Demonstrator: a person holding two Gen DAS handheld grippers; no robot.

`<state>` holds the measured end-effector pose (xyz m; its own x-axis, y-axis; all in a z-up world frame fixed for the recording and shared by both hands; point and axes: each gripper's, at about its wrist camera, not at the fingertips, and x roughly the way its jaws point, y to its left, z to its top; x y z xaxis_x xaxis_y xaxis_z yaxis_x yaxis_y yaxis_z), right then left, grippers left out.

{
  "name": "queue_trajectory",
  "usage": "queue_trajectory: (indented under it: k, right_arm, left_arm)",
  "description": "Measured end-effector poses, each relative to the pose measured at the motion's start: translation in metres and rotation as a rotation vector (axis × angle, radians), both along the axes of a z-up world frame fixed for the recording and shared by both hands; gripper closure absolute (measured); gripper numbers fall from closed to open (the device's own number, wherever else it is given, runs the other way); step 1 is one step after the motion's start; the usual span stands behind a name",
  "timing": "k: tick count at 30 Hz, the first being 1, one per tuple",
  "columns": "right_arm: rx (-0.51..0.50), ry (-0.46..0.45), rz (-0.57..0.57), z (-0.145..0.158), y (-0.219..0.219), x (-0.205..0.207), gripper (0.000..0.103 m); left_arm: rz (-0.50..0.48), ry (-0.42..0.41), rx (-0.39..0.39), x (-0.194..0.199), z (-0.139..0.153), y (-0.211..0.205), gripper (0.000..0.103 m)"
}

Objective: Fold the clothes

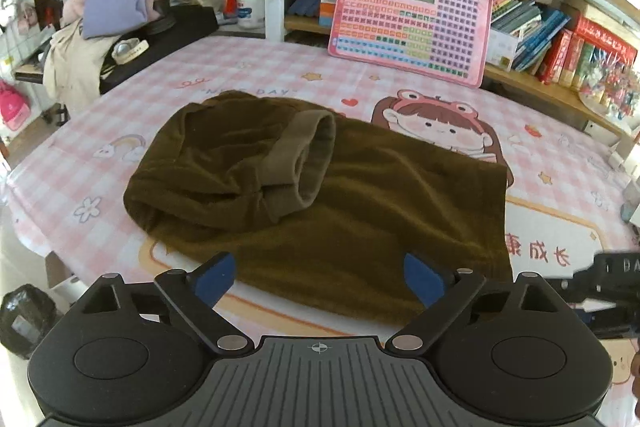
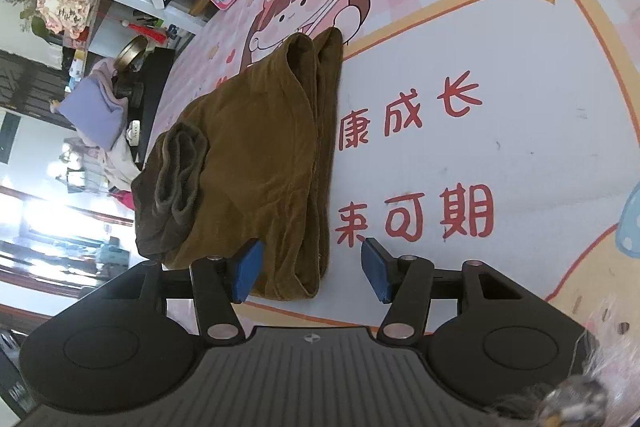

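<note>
**Brown garment partly folded, both tools empty**

We judge the fold about midway: the brown garment (image 1: 320,195) lies on the counter (image 1: 560,155), doubled over, its cuffs (image 1: 304,159) turned back on top — more folds look due. Our left tool (image 1: 319,279) gapes wide over the near edge, gripping nothing. Our right tool (image 2: 314,271) stands half open astride the garment's near corner — pads apparently not pressing.

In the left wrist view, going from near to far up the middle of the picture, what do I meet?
Left claw, open → brown garment → its ribbed cuff lying on top → pink checked tablecloth → pink toy keyboard tablet leaning against the bookshelf.
</note>
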<state>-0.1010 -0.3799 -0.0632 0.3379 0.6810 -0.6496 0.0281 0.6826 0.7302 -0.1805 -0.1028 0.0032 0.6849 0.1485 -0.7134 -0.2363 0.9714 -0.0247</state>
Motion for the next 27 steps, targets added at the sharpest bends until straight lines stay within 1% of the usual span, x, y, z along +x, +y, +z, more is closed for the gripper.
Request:
queue_trajectory:
  k: [4,11,18,21,22,23,25,27]
  right_arm:
    - [0.032,0.032,-0.006,-0.003,0.001,0.005,0.051]
    - [0.069,0.068,-0.016,-0.007,-0.002,0.011,0.053]
    - [0.091,0.097,0.000,-0.010,0.010,0.018,0.055]
    - [0.093,0.100,0.006,-0.012,0.016,0.021,0.058]
    - [0.085,0.101,0.011,-0.012,0.018,0.022,0.066]
    - [0.076,0.103,0.016,-0.013,0.020,0.023,0.082]
    - [0.056,0.115,0.024,-0.015,0.021,0.026,0.087]
    - [0.103,0.117,0.018,-0.011,0.017,0.028,0.090]
  left_arm:
    - [0.004,0.005,0.034,-0.005,0.001,-0.007,0.009]
    - [-0.028,-0.042,0.121,-0.019,0.005,-0.017,0.009]
    - [-0.082,-0.015,0.155,-0.017,-0.002,-0.029,0.009]
    - [-0.143,0.012,0.149,-0.013,-0.006,-0.035,0.009]
    - [-0.171,0.023,0.145,-0.012,-0.008,-0.039,0.009]
    - [-0.203,0.034,0.141,-0.011,-0.010,-0.043,0.009]
    - [-0.262,0.050,0.149,-0.008,-0.014,-0.052,0.009]
    - [-0.327,0.057,0.189,-0.005,-0.018,-0.064,0.009]
